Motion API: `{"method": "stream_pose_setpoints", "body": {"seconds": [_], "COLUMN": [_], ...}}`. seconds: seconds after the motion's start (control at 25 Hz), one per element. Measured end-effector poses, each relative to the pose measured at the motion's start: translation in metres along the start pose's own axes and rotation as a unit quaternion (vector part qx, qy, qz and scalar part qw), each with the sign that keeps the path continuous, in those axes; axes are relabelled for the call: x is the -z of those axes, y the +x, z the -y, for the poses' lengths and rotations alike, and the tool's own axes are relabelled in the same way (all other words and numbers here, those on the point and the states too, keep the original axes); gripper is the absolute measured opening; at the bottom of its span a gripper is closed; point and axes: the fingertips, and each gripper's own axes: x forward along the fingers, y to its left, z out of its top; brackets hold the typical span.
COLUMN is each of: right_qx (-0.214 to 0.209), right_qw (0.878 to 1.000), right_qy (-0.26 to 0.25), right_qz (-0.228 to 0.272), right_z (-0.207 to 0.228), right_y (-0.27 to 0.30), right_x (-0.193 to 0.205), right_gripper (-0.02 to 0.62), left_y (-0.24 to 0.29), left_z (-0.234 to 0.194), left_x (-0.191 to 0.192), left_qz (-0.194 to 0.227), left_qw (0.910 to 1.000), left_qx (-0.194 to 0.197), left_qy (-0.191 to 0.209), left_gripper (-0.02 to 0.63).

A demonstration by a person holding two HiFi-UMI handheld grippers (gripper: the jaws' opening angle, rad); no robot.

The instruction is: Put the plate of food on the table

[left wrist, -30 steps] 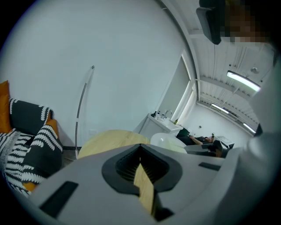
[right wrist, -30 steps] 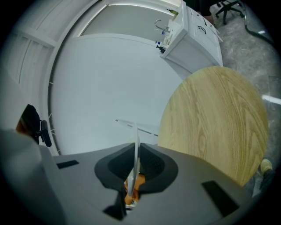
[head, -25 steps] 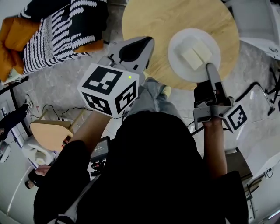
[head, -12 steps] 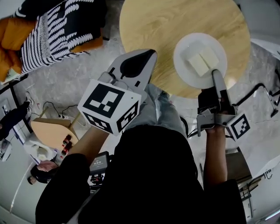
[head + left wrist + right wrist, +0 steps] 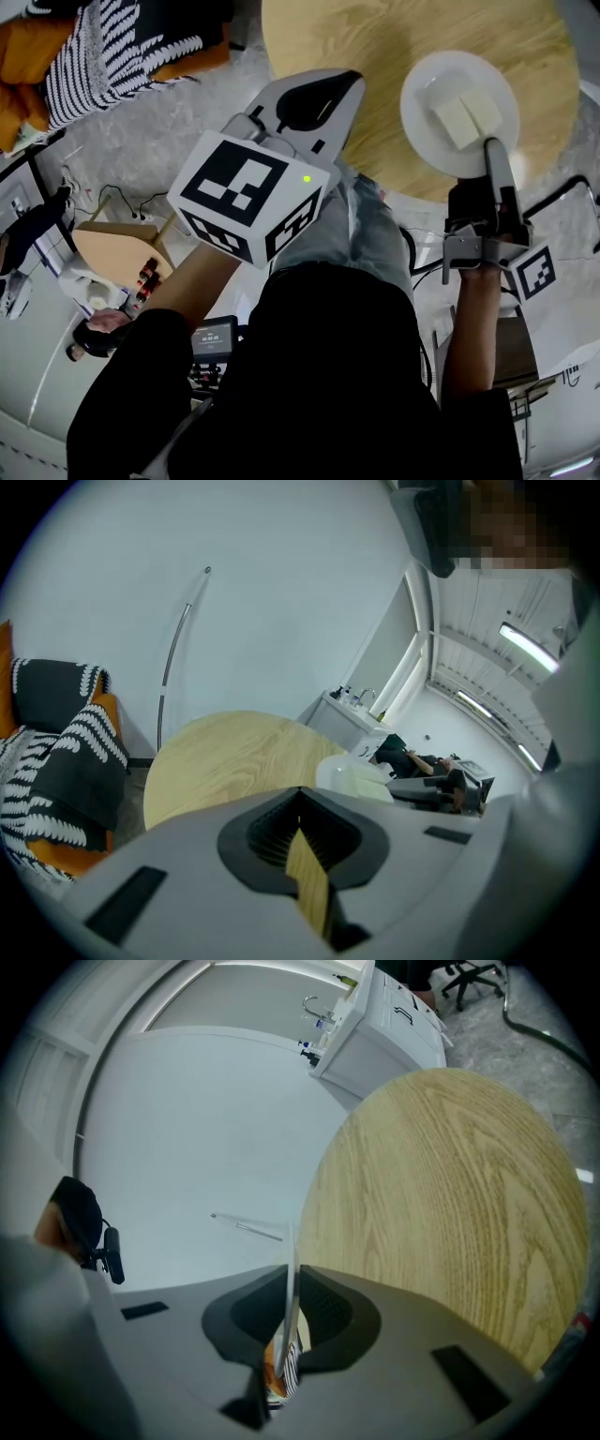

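A white plate point(image 5: 439, 82) with two pale blocks of food point(image 5: 467, 114) is over the near right part of the round wooden table point(image 5: 375, 47). My right gripper point(image 5: 494, 150) is shut on the plate's near rim. In the right gripper view that rim point(image 5: 292, 1279) stands edge-on between the jaws, with the table point(image 5: 441, 1204) beyond. I cannot tell whether the plate touches the wood. My left gripper point(image 5: 323, 98) hovers at the table's near edge, shut and holding nothing. The left gripper view shows the table point(image 5: 234, 761) and the plate point(image 5: 361, 778) to its right.
A sofa with striped and orange cushions point(image 5: 112, 47) stands at the left, and a small wooden stool point(image 5: 112, 258) with cables on the floor is below it. A white cabinet point(image 5: 384, 1026) stands beyond the table. A thin floor lamp point(image 5: 178, 639) leans by the wall.
Both grippers have come down toward the table. The plate has travelled with the right gripper and stays gripped by its rim.
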Motion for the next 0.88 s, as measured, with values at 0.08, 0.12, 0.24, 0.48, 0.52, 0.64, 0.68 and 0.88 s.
{"method": "stream_pose_setpoints", "body": {"seconds": [0.08,0.12,0.24,0.48,0.52,0.64,0.68,0.88], "right_qx": [0.002,0.003,0.005,0.009,0.010,0.013,0.014,0.019], "right_qw": [1.000,1.000,1.000,1.000,1.000,1.000,1.000,0.999], "right_qy": [0.001,0.003,0.009,0.012,0.009,-0.004,-0.005,-0.005], "right_qz": [0.001,0.001,0.000,0.000,-0.002,-0.014,-0.017,-0.028], "right_z": [0.007,0.009,0.014,0.020,0.021,0.024,0.024,0.027], "right_y": [-0.004,-0.006,-0.007,-0.005,-0.006,-0.005,-0.005,-0.004], "right_x": [-0.004,-0.004,-0.004,0.002,0.002,0.004,0.005,0.008], "right_gripper": [0.028,0.028,0.028,0.028,0.028,0.028,0.028,0.028], "left_y": [0.006,0.007,0.010,0.010,0.012,0.015,0.016,0.015], "left_z": [0.003,0.005,0.010,0.009,0.009,0.008,0.008,0.011], "left_x": [0.003,0.005,0.010,0.016,0.018,0.026,0.028,0.032], "left_qz": [-0.004,-0.007,-0.017,-0.024,-0.024,-0.030,-0.033,-0.040], "left_qw": [1.0000,1.0000,0.9998,0.9997,0.9997,0.9994,0.9993,0.9988], "left_qx": [0.002,0.002,0.005,0.007,0.005,0.001,0.000,0.000], "left_qy": [0.001,0.002,0.003,-0.003,-0.006,-0.018,-0.020,-0.026], "left_gripper": [0.006,0.006,0.005,0.006,0.006,0.006,0.006,0.005]}}
